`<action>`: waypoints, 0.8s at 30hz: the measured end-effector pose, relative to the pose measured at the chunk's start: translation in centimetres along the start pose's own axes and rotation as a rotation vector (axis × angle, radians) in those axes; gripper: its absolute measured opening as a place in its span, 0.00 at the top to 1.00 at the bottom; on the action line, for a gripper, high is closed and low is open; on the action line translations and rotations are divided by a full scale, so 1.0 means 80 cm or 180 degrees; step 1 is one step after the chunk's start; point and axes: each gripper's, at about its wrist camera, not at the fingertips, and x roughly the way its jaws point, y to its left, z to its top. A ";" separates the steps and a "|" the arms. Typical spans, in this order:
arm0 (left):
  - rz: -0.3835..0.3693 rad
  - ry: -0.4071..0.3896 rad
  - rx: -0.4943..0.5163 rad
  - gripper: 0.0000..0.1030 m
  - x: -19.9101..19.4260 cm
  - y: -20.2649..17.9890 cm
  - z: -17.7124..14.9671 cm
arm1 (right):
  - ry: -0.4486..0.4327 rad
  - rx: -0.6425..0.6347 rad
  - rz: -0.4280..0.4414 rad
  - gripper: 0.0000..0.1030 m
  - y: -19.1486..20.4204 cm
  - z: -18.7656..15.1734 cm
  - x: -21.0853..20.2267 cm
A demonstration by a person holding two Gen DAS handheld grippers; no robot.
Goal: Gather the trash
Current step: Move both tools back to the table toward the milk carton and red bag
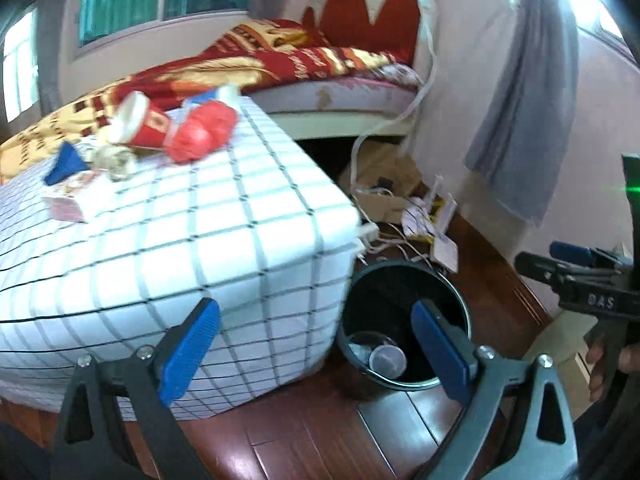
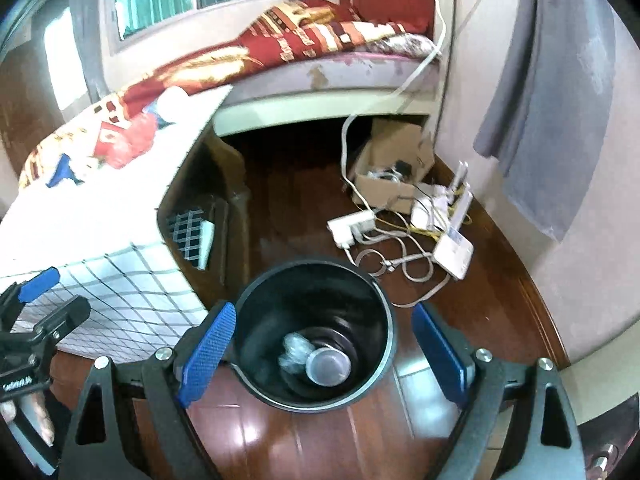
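On the counter (image 1: 168,216), draped in a checked cloth, litter awaits collection: a blue scrap (image 1: 66,163), a small flat carton (image 1: 74,200), a crumpled wrapper (image 1: 114,160), a red paper cup (image 1: 138,122) lying on its side and a red bundle (image 1: 200,132). Below, the left gripper (image 1: 316,346) hangs with jaws apart and empty. On the floor just beside the counter, the black bin (image 2: 316,332) holds a clear plastic cup (image 2: 328,366) and a clear wrapper (image 2: 294,350). The right gripper (image 2: 324,350), jaws apart and empty, hovers above it. By this evidence, collection is only partly done.
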 end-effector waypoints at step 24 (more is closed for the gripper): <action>0.1024 -0.0484 -0.0636 0.05 -0.065 0.196 0.036 | -0.0409 -0.0634 0.0650 0.12 0.225 0.102 -0.006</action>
